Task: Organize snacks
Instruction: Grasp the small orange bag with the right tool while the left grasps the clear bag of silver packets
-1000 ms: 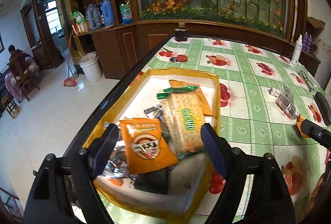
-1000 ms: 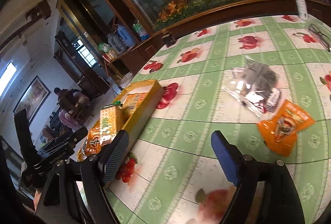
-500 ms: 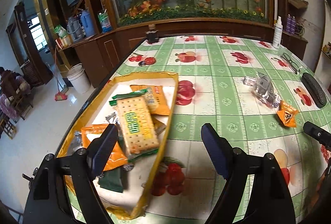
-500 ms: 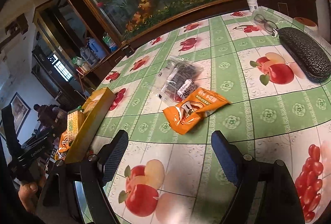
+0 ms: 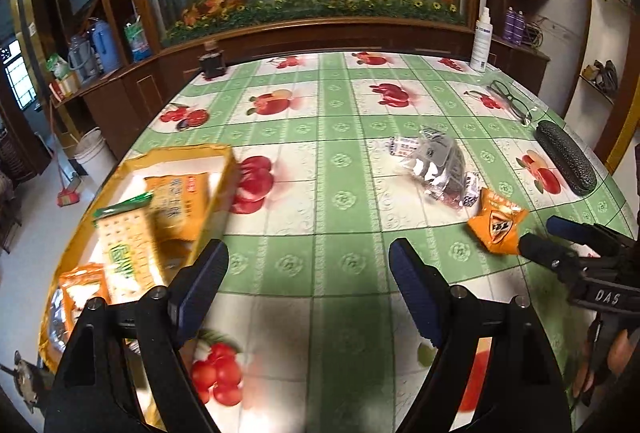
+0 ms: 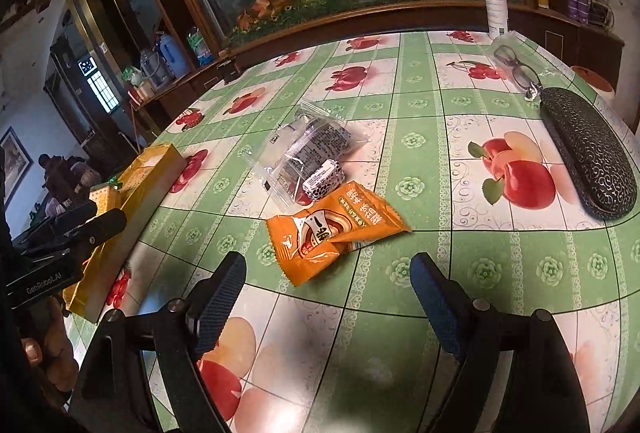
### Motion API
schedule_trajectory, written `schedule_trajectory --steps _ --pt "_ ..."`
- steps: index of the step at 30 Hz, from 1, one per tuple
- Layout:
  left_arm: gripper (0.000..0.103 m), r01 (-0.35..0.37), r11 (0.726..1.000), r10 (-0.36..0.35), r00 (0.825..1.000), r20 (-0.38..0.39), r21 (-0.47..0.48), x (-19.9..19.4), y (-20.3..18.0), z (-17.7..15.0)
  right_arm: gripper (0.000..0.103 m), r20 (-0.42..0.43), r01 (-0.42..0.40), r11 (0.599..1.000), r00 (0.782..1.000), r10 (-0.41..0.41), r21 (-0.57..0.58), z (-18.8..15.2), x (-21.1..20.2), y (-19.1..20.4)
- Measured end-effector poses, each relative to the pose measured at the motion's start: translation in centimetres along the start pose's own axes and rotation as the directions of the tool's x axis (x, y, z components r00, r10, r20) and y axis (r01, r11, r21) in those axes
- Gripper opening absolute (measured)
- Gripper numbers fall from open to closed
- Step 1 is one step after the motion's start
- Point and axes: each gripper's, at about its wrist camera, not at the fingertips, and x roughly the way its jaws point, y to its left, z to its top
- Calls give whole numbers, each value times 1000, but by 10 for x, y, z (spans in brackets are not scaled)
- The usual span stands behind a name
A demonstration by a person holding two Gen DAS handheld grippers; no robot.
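Facing crinkled orange snack packet (image 6: 336, 229)

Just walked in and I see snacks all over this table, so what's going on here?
A person with a gripper in each hand is sorting snacks into a yellow box at the table's left edge. The box already holds a cracker pack and orange packets. Both grippers are open and empty. The right gripper points at an orange snack packet on the tablecloth beside a clear bag of snacks. The left gripper hovers by the box.
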Motion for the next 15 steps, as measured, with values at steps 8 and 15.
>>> schedule_trajectory --steps 8,15 --pt "83 138 990 -138 989 -56 0 45 -30 33 86 -34 51 998 998 -52 -39 17 27 8" --pt "83 182 983 -179 981 -73 29 65 -48 51 86 -59 113 990 991 -118 -87 33 48 14"
